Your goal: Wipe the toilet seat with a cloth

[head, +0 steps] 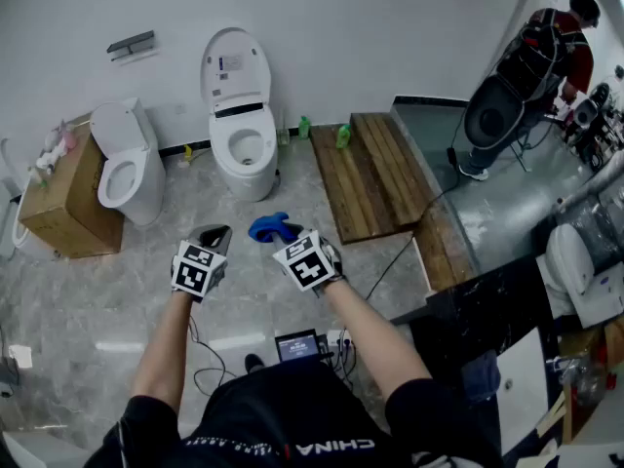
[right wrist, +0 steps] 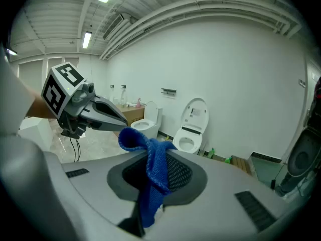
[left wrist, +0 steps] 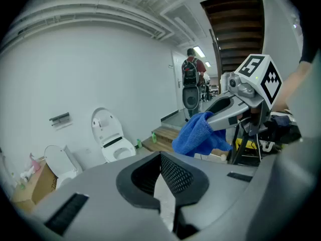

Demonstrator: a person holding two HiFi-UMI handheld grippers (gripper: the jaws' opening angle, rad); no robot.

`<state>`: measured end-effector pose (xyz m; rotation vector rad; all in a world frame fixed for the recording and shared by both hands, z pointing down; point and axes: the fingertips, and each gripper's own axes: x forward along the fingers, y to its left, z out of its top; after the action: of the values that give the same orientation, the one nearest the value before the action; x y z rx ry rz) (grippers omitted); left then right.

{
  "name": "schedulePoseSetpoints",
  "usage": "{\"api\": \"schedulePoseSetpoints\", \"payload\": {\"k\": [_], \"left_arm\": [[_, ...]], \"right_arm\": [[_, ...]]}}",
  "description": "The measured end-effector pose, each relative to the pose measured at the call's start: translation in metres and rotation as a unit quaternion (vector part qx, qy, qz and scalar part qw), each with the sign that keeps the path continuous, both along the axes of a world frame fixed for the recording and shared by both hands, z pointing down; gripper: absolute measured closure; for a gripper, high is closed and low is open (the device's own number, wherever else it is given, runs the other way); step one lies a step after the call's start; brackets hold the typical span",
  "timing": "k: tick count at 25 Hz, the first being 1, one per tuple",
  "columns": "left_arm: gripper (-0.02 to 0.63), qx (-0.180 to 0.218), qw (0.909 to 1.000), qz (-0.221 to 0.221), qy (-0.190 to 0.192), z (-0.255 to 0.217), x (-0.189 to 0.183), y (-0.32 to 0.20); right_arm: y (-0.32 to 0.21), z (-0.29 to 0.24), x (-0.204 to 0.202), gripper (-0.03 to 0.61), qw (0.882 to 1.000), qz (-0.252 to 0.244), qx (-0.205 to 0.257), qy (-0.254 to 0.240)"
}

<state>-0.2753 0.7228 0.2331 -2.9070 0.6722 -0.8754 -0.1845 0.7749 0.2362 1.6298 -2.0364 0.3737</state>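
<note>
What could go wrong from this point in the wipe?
The right claw pinches only a fold of the cloth; the rest hangs loose and could slip out mid-wipe. A toilet and a second toilet stand ahead, so the wrong one might get wiped. A cable crosses the floor nearby: a possible trip.

The cloth point(head: 270, 228) was bright blue. The left gripper point(head: 214, 235) and right gripper point(head: 280, 230) were grey, each with a cube of black-and-white square markers. The open-lidded toilet point(head: 244, 144) and the smaller toilet point(head: 125, 169) were white, the floor point(head: 78, 310) pale grey marble, the cardboard box point(head: 58, 203) tan, the wooden platform point(head: 375, 174) brown, the bottle point(head: 343, 136) green.
</note>
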Motion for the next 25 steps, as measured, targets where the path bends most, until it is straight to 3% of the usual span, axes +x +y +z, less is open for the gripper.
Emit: {"api": "schedulePoseSetpoints", "payload": {"k": [25], "left_arm": [[0.601, -0.003, 0.9999, 0.005, -0.012, 0.010, 0.014, 0.000]], "right_arm": [[-0.004, 0.003, 0.012, 0.517, 1.000, 0.002, 0.003, -0.025]]}}
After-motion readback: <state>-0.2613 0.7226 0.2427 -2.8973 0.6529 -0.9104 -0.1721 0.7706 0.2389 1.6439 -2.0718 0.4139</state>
